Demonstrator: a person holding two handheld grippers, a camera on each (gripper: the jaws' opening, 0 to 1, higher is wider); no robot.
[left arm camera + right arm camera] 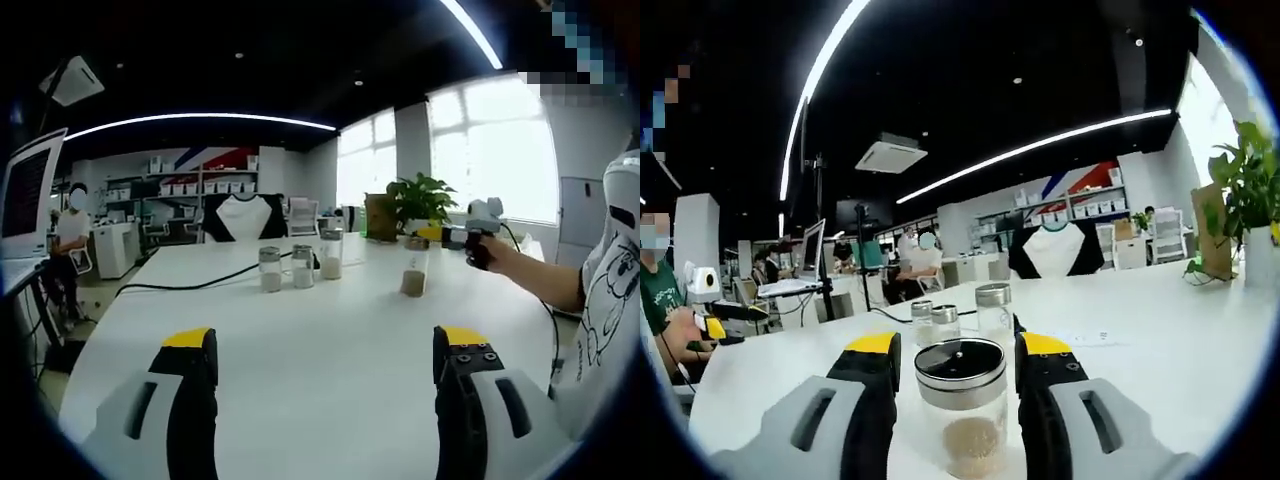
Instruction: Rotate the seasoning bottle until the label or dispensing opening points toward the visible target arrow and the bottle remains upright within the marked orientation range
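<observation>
Right gripper view: right tongs [958,375] level, jaws closed around the upright seasoning bottle [960,408] on the white worktop [1160,340]. Left tongs [325,365] wide open, hovering above the worktop, holding nothing.

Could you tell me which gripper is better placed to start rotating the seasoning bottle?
The right gripper. In the right gripper view, its fingers already flank the seasoning bottle on both sides, though contact isn't clear. The left gripper sits open over bare table, well back from that bottle.
</observation>
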